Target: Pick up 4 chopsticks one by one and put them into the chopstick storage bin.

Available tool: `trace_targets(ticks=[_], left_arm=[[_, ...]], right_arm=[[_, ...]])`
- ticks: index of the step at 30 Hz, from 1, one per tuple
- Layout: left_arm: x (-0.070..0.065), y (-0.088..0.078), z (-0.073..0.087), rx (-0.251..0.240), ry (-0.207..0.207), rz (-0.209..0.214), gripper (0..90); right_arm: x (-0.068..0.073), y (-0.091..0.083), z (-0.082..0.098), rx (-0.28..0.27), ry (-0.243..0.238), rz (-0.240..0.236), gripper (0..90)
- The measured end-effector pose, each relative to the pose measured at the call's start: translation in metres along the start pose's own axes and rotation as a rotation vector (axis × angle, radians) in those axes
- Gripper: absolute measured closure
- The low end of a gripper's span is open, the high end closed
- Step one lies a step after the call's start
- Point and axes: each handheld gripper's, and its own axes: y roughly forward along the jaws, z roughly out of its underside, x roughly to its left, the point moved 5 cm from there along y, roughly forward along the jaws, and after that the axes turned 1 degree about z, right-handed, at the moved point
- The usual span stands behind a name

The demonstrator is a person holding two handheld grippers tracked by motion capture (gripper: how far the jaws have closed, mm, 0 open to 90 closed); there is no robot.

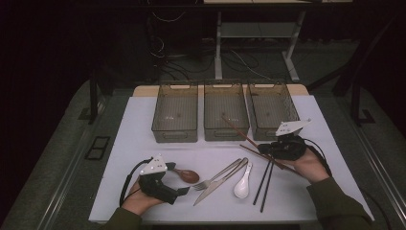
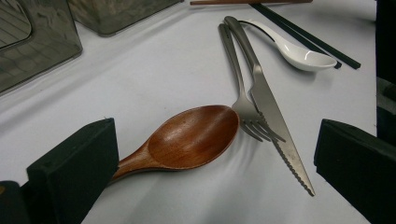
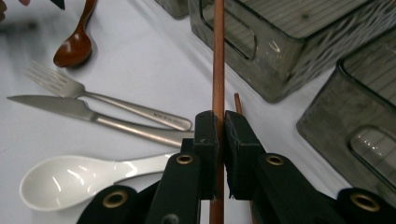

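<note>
Nearest the person, the left tongs (image 1: 184, 190) rest low on the white counter (image 1: 143, 124), jaws standing wide apart on either side of the wooden spoon (image 2: 187, 137); nothing is pinched there, and the spoon lies flat on the counter with its bowl touching the tines of the fork (image 2: 243, 93). The knife (image 2: 273, 116) lies along the fork, and the white spoon (image 1: 243, 184) and a pair of black chopsticks (image 1: 265, 184) lie just to the right. Farther along, the right tongs (image 3: 220, 126) are clamped together on a brown chopstick (image 3: 218, 56), which runs up from between the pads and points toward the middle bin (image 1: 226, 112) of three grey bins; its tip sits over that bin's near wall in the high view. A second brown chopstick (image 1: 270, 157) lies on the counter beneath that hand. The step in hand looks like carrying the held chopstick to a bin. To do it well, keep the grip firm, since a thin round stick can pivot between flat pads; lift the far tip clear of the bin's rim, bring the stick lengthwise over the opening, lower it close to the floor, then part the tongs so it does not bounce out. The left bin (image 1: 175, 112) and right bin (image 1: 272, 108) stand alongside
</note>
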Motion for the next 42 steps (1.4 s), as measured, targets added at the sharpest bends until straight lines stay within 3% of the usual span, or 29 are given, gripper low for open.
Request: trace_targets(ticks=[11, 31, 42], left_arm=[[-0.001, 0.001, 0.0, 0.001, -0.002, 0.003, 0.0], [-0.001, 0.001, -0.001, -0.002, 0.001, 0.008, 0.0], [-0.004, 0.001, -0.002, -0.009, 0.004, 0.013, 0.0]], right_arm=[[0.002, 0.013, -0.022, -0.038, 0.018, -0.011, 83.3], [0.012, 0.038, -0.063, -0.092, -0.002, -0.024, 83.3], [0.016, 0.06, -0.092, -0.122, 0.009, -0.003, 83.3]])
